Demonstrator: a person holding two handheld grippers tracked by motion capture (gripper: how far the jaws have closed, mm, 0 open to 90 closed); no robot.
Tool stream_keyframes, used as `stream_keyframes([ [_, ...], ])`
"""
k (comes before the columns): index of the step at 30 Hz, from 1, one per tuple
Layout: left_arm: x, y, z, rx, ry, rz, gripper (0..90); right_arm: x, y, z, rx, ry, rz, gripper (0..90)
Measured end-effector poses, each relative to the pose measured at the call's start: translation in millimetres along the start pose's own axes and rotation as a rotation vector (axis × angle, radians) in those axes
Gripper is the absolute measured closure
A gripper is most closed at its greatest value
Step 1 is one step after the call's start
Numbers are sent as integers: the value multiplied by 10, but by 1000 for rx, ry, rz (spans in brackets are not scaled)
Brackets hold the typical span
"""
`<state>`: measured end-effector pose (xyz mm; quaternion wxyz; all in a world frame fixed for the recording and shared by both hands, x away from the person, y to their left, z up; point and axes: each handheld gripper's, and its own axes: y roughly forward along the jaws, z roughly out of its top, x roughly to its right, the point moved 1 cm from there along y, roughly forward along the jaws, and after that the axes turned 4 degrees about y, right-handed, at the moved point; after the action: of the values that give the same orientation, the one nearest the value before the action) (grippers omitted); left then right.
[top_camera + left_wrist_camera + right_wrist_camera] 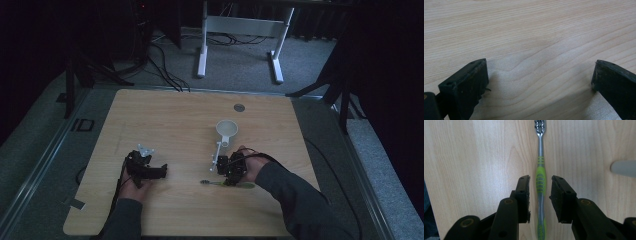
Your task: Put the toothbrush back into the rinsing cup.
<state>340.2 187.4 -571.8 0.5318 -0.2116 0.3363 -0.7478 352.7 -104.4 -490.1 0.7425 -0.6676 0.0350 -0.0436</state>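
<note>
My right gripper (pixel 540 192) straddles the green toothbrush (pixel 541 180) lying flat on the table (pixel 165 115), jaws apart and not yet pinching, bristles toward twelve o'clock, while my left gripper (pixel 539 82) gapes wide over bare wood.

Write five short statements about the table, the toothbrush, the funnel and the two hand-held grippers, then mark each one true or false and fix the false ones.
1. The right hand-held gripper has its jaws on either side of the green toothbrush. True.
2. The jaws are clamped tight on the toothbrush. False: a gap shows on each side of the handle, so they are open.
3. The left hand-held gripper holds a spoon. False: its jaws stand wide apart over the bare wooden table.
4. A white funnel lies on the table beyond the right hand-held gripper. True.
5. The toothbrush stands in a cup. False: it lies flat on the table.
</note>
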Motion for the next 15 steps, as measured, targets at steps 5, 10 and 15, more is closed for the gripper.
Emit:
stream_keyframes([
  [5,0,0,0,0,0,0,18,4,62,13,-24,-10,10,681],
  [10,0,0,0,0,0,0,18,0,138,23,-56,-20,1,686],
  [15,0,0,0,0,0,0,18,-2,189,28,-71,-21,-2,692],
])
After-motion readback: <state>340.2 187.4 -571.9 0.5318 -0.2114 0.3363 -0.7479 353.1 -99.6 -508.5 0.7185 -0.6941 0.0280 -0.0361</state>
